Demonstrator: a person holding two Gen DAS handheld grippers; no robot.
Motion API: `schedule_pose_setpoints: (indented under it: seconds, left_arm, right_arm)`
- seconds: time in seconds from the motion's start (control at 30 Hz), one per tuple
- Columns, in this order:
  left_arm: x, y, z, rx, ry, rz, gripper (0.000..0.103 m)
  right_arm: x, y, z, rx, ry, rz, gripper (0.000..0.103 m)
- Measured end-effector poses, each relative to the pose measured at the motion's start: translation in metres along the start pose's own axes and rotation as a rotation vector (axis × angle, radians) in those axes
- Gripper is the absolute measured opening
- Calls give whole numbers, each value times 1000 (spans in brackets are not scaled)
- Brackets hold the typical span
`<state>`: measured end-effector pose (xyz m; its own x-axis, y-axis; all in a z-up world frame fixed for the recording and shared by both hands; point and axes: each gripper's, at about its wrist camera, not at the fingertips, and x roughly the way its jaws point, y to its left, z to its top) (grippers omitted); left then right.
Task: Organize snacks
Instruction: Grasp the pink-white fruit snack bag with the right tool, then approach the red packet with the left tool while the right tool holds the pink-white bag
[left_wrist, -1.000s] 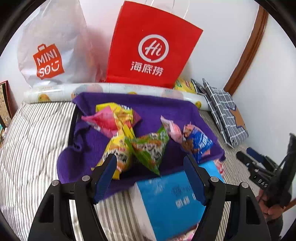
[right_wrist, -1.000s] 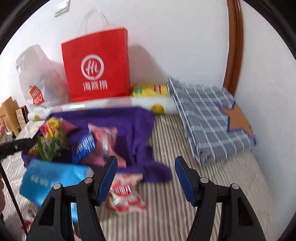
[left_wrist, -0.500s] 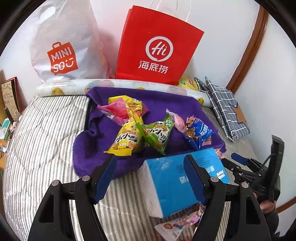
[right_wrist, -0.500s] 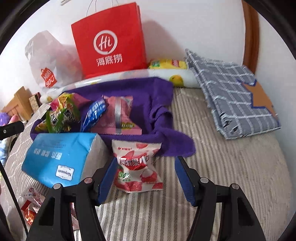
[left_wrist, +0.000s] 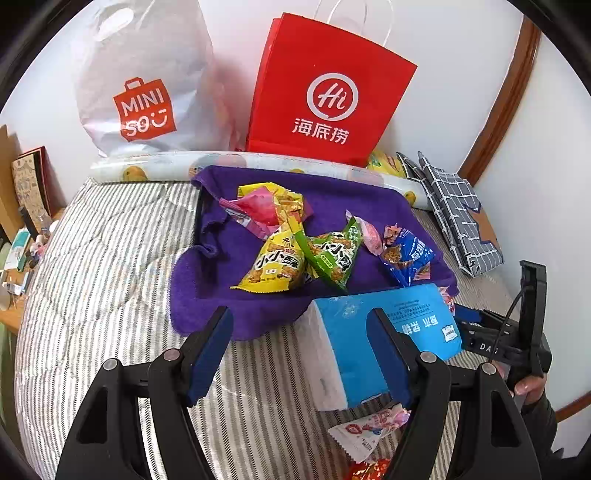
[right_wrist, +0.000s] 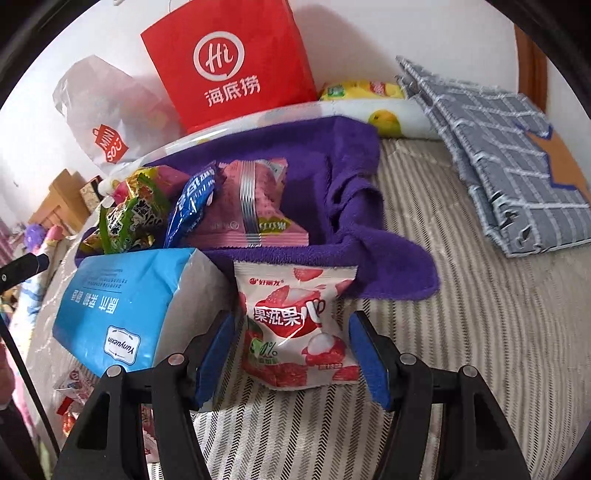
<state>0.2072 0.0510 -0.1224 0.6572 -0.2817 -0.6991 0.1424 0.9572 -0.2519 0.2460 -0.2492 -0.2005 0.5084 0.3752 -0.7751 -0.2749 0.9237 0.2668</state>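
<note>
Striped bedcover (left_wrist: 110, 266), purple towel (left_wrist: 229, 280) spread over it near the wall. On the towel: yellow snack packet (left_wrist: 273, 266), green snack packet (left_wrist: 332, 254), blue snack packet (left_wrist: 406, 254), pink snack packet (right_wrist: 251, 203).

Left gripper (left_wrist: 299, 350): jaws apart, nothing between the pads, poised above the towel's near edge and the bedcover. Blue tissue pack (left_wrist: 373, 332) just behind its right finger, lying on the bedcover against the towel's edge.

Right gripper (right_wrist: 291, 350): jaws apart, straddling a lychee jelly packet (right_wrist: 295, 325) flat on the bedcover, just in front of the towel and beside the tissue pack (right_wrist: 122, 310). Gap visible on the right side; contact on the left unclear.

Behind: red paper bag (left_wrist: 325, 88), white Miniso bag (left_wrist: 144, 85), against the wall. Folded grey checked cloth (right_wrist: 498, 147) to the right.
</note>
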Motion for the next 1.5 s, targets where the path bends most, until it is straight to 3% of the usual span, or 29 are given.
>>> schedule_pose_setpoints:
  seconds: [0.07, 0.13, 0.3, 0.57, 0.73, 1.07, 1.23, 1.5]
  left_arm:
    - [-3, 2, 0, -5, -3, -1, 74]
    - [-5, 5, 0, -20, -3, -10, 74]
    - [-14, 10, -2, -40, -6, -29, 74]
    - [-26, 8, -19, -19, 9, -30, 74]
    - [-23, 7, -45, -6, 60, -35, 74]
    - [-4, -8, -93, -3, 199, -136, 74]
    - [6, -21, -107, -8, 250, -198, 74]
    - [9, -37, -115, 49, 224, -171, 82]
  right_arm:
    - [0, 0, 1, -5, 0, 7, 63]
    - [-1, 0, 1, -1, -2, 15, 52]
    - [-11, 1, -3, 6, -15, -9, 47]
    - [-56, 3, -16, 19, -57, -51, 45]
    - [-78, 17, -29, -30, -73, -105, 45]
    - [-94, 24, -68, -32, -38, -146, 44]
    - [-103, 24, -77, 5, -46, -123, 44]
    - [-113, 29, -88, 3, -44, -126, 44]
